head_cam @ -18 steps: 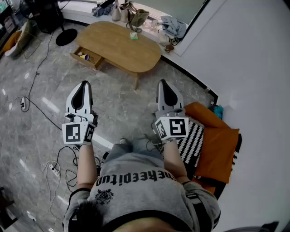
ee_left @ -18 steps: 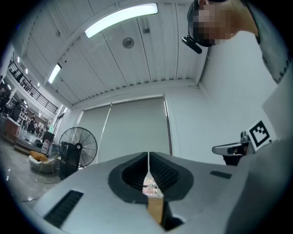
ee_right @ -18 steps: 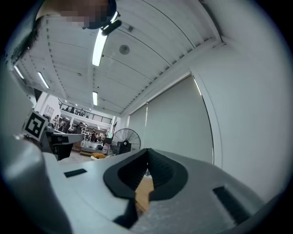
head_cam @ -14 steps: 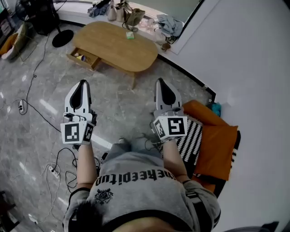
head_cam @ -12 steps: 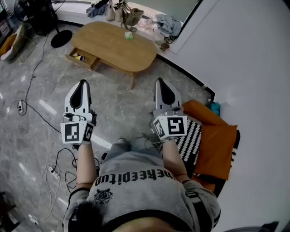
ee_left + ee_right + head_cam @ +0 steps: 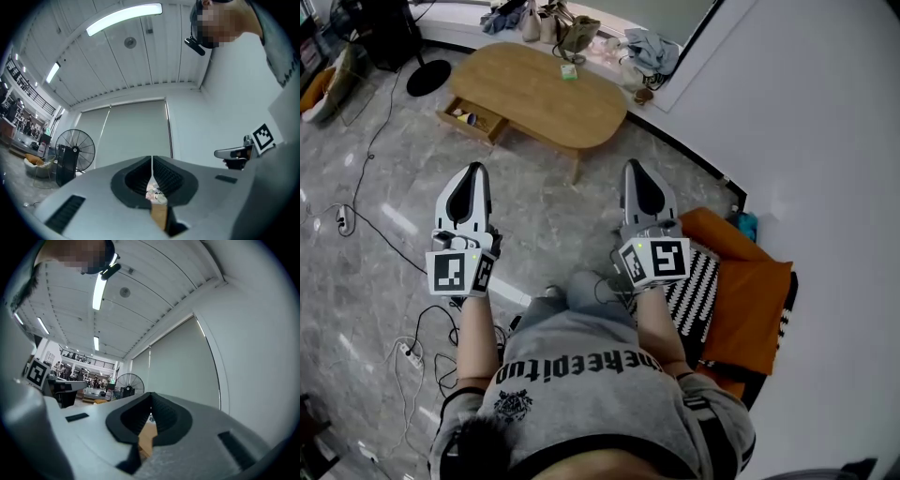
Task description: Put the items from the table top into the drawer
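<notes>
The left tongs (image 6: 472, 172), a grey two-jaw tool with a black-and-white marker cube at its back, were held out in front of the person with both jaws pressed together and nothing between them. The right tongs (image 6: 636, 169) were held alongside, well apart from the left pair. They were also closed and empty, the black ribbed pads meeting along a thin line.

Far ahead of both tips stood the oval light-wood coffee table (image 6: 534, 94) on the grey marbled floor (image 6: 356, 281). One small green item (image 6: 569, 72) lay near the table's far edge, roughly ahead of the gap between the two tools. The shallow wooden drawer (image 6: 474, 120) was pulled open on the near side of the table, ahead of the left tongs. It held a few small objects too small to identify.

Beyond the table lay a heap of clothes and bags (image 6: 567, 28) against the wall. A black standing fan (image 6: 75, 152) stood ahead and to the left of the left tongs. Just right of the right tongs lay an orange cushion (image 6: 755, 291) and a black-and-white striped cushion (image 6: 701, 281). A white power strip (image 6: 411, 352) with cables lay behind the left tongs.
</notes>
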Demonstrator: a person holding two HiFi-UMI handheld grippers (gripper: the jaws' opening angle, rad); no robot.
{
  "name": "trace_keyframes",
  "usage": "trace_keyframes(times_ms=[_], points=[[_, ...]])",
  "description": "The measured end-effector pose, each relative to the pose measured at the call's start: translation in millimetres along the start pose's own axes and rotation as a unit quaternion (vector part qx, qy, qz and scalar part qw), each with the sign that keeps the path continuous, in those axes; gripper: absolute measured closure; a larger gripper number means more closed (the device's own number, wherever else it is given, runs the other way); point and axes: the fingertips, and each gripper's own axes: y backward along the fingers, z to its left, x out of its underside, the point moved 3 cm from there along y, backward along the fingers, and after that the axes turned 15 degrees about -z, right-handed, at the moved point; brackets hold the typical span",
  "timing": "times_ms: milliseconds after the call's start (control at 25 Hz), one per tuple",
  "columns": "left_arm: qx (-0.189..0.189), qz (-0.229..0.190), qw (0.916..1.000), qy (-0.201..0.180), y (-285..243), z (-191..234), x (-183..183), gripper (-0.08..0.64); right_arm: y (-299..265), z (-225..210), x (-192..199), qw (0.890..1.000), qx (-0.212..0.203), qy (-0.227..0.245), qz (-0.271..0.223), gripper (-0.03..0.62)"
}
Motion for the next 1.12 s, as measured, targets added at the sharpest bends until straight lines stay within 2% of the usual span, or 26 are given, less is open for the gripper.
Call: trace_keyframes(times_ms=[240,480,1120], points=[[0.001,0.009,0.9999,0.006,-12,8,16,0.548,-16,-5,19,1.0,-0.004,-0.004,0.011,0.589],[-0.008,0.01,0.9999,-0.002,-51,31,46,0.548,-66,-25,51,1.0,-0.011,-0.012,0.007,0.589],[-0.031,0.001,0.9994,-0.018,-244,88,143,0.548,-264,-122,138,0.998,-0.052,-0.021,0.007,0.589]])
